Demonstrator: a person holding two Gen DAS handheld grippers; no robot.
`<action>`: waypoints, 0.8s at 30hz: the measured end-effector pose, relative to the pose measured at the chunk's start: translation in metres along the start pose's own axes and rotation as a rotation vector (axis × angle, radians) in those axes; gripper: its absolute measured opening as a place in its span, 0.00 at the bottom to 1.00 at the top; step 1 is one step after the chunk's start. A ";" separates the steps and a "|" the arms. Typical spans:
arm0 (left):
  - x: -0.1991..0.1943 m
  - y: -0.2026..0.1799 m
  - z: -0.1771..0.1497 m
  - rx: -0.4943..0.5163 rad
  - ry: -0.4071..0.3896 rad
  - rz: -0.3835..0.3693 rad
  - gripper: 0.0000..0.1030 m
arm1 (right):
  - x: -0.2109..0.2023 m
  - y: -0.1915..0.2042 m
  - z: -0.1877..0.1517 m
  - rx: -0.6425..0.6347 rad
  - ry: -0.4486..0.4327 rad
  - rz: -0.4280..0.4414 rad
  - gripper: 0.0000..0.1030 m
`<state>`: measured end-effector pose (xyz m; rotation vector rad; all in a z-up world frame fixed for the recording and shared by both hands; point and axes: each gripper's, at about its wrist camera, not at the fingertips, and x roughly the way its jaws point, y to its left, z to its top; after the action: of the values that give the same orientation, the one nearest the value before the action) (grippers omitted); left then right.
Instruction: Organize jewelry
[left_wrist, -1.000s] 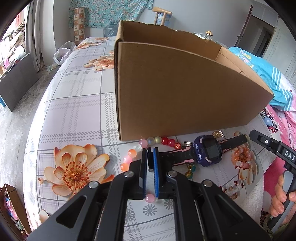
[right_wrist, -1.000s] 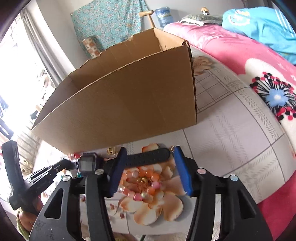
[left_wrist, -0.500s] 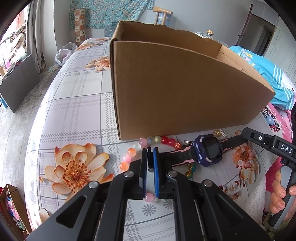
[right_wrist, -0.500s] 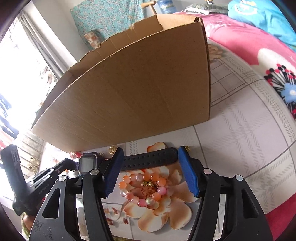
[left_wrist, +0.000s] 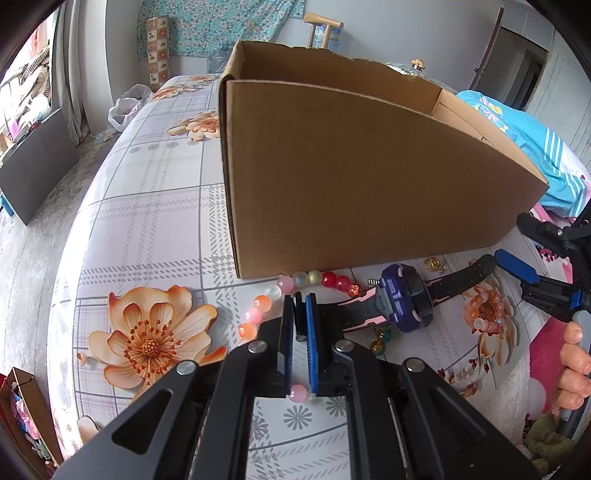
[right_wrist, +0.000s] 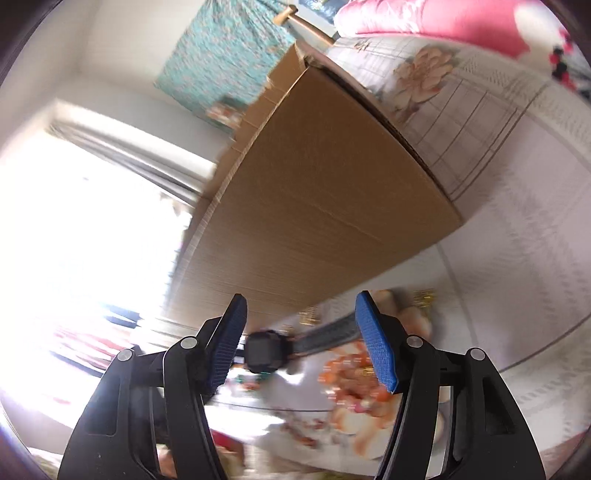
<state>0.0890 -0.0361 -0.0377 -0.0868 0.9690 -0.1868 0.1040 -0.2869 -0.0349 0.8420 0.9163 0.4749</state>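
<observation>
A purple watch (left_wrist: 402, 302) with a black and pink strap lies in front of an open cardboard box (left_wrist: 362, 177). My left gripper (left_wrist: 300, 310) is shut on the end of its strap. A bead bracelet (left_wrist: 295, 280) of pink, white and red beads curves around the left fingers. A second, orange bead bracelet (left_wrist: 485, 312) lies on a flower print to the right. My right gripper (right_wrist: 299, 347) is open, tilted, with the watch (right_wrist: 264, 350) and strap between its fingers; that view is blurred. It shows at the right of the left wrist view (left_wrist: 517, 266).
The floral tablecloth (left_wrist: 147, 221) covers the surface. Small gold pieces (left_wrist: 434, 264) and loose beads (left_wrist: 378, 341) lie near the watch. A blue garment (left_wrist: 524, 136) and pink bedding lie right of the box. The table's left edge drops to the floor.
My right gripper has rolled and swung quickly, moving closer to the watch strap's far end. The watch has tipped up onto its side. My left gripper stays shut on the strap.
</observation>
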 end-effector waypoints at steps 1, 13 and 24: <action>0.000 0.001 0.000 0.000 -0.001 -0.001 0.06 | 0.001 -0.002 0.001 0.010 -0.003 0.001 0.58; -0.002 0.003 0.000 -0.002 -0.002 -0.003 0.06 | 0.004 0.001 -0.009 -0.108 -0.031 -0.108 0.41; -0.002 0.003 0.000 -0.001 -0.002 -0.003 0.06 | 0.016 0.016 -0.021 -0.196 -0.032 -0.155 0.39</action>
<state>0.0883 -0.0325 -0.0366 -0.0894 0.9675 -0.1891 0.0947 -0.2572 -0.0370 0.5941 0.8819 0.4081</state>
